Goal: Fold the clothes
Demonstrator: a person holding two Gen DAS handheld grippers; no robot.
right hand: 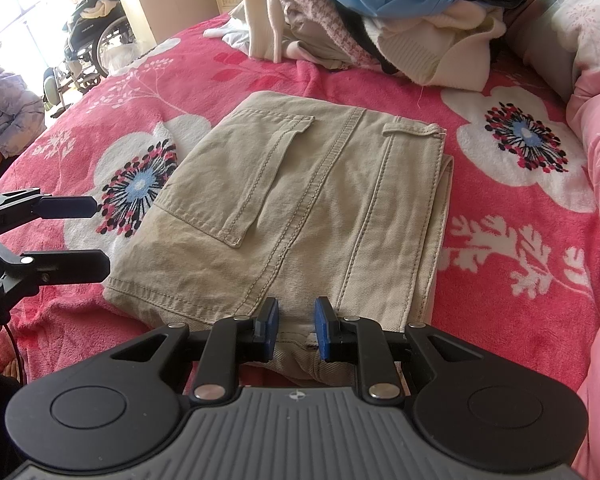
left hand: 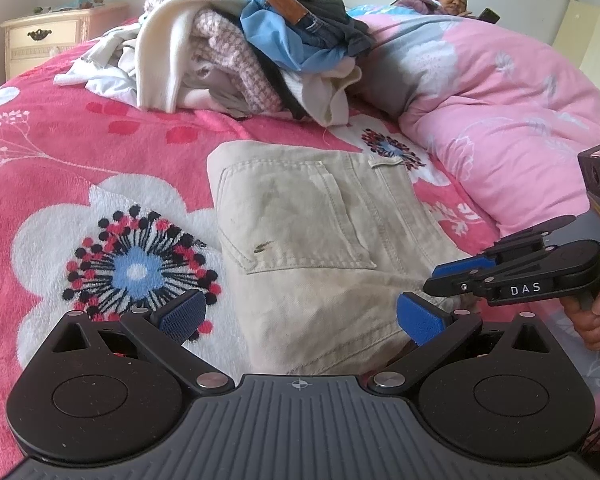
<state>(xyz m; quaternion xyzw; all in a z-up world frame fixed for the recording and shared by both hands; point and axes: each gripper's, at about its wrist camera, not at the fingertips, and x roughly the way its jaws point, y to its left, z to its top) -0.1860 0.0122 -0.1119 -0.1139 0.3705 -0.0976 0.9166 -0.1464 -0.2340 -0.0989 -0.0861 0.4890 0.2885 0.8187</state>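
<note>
A folded pair of beige trousers (left hand: 320,232) (right hand: 300,200) lies flat on the pink flowered blanket (left hand: 80,152) (right hand: 520,240), back pocket up. My left gripper (left hand: 300,316) hovers over their near end, jaws open wide with only cloth far below. It also shows in the right wrist view (right hand: 100,236), open beside the trousers' left edge. My right gripper (right hand: 296,328) sits low over the near hem. Its blue pads (right hand: 273,328) stand a narrow gap apart, and their inner faces are bare. In the left wrist view the right gripper (left hand: 436,284) reaches in from the right, held by a hand (left hand: 592,320).
A heap of unfolded clothes (left hand: 252,48) (right hand: 380,12) lies beyond the trousers. A pink quilt (left hand: 500,92) covers a person lying at the right. A bedside cabinet (left hand: 44,40) stands at the back left. A wheelchair (right hand: 92,44) and a seated person (right hand: 8,112) are past the bed's left side.
</note>
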